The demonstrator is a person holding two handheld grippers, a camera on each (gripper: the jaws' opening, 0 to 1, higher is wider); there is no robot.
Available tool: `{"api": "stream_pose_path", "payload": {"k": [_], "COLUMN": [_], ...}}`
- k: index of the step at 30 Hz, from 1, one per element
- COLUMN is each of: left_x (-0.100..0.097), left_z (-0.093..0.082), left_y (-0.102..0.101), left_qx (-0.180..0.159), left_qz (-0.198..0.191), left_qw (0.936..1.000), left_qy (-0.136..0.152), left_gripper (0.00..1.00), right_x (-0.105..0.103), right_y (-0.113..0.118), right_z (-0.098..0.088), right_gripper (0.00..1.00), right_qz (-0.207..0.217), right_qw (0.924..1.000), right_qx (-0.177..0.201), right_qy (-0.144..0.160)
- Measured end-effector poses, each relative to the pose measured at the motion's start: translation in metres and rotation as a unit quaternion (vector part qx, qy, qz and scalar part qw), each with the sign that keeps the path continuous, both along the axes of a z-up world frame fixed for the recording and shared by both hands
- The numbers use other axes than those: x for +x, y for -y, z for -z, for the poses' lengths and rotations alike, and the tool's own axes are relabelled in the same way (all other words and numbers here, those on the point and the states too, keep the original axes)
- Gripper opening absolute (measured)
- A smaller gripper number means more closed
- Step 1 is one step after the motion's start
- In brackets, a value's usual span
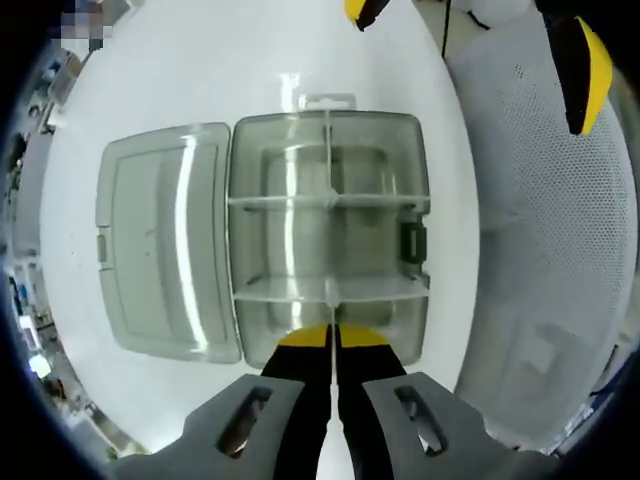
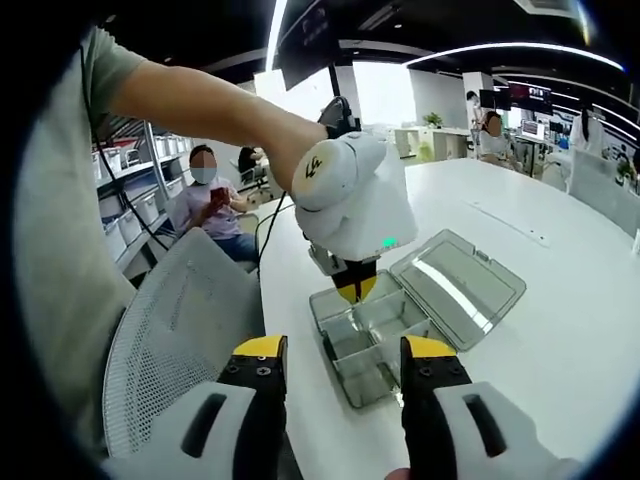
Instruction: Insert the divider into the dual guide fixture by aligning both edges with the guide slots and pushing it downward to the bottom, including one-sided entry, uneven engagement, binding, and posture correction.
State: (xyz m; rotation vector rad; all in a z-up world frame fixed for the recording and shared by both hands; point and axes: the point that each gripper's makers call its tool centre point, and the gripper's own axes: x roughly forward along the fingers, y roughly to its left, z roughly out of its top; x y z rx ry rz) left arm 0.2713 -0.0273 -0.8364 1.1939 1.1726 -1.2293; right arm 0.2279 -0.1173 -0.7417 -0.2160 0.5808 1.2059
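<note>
While the left gripper (image 1: 332,340) pinches the thin clear plastic divider (image 1: 329,290) with fingers pressed together over the transparent compartment box (image 1: 330,240) on the white table (image 1: 200,70), and the right gripper (image 2: 335,372) waits spread, the divider looks light, slippery, flexible, best held mid-edge.

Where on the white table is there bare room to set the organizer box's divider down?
Bare white table lies beyond the open lid and on toward the far edge. It is crowded at the organizer box, where the left hand-held gripper sits shut over a divider, and the mesh chair borders the near side.
</note>
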Motion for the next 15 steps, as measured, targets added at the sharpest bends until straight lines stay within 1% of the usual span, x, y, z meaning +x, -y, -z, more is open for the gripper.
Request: {"api": "stream_pose_path", "payload": {"k": [2, 5, 7, 8, 11, 15], "left_x": [0.0, 0.001, 0.0, -0.001, 0.0, 0.003], "left_z": [0.0, 0.0, 0.001, 0.001, -0.001, -0.007], "left_y": [0.0, 0.001, 0.003, 0.002, 0.003, 0.002], "left_qx": [-0.009, -0.029, -0.046, -0.049, -0.065, -0.085], "left_qz": [-0.001, -0.013, -0.004, -0.005, -0.01, -0.024], "left_qw": [1.0, 0.9995, 0.9988, 0.9987, 0.9975, 0.9956], "left_qy": [0.003, 0.007, 0.016, 0.015, 0.025, 0.032], "left_gripper": [0.0, 0.0, 0.0, 0.0, 0.07, 0.11], "right_x": [0.002, 0.007, 0.011, 0.012, 0.015, 0.019], "right_y": [0.005, 0.015, 0.022, 0.026, 0.033, 0.041], "right_z": [0.001, 0.002, 0.004, 0.005, 0.009, 0.016], "right_gripper": [0.42, 0.43, 0.43, 0.43, 0.43, 0.44], "right_qz": [0.003, 0.01, 0.014, 0.014, 0.017, 0.017], "right_qw": [1.0, 0.9999, 0.9997, 0.9997, 0.9995, 0.9993], "right_qx": [-0.007, -0.01, -0.017, -0.02, -0.025, -0.032], "right_qy": [0.004, 0.006, 0.007, 0.008, 0.008, 0.006]}}
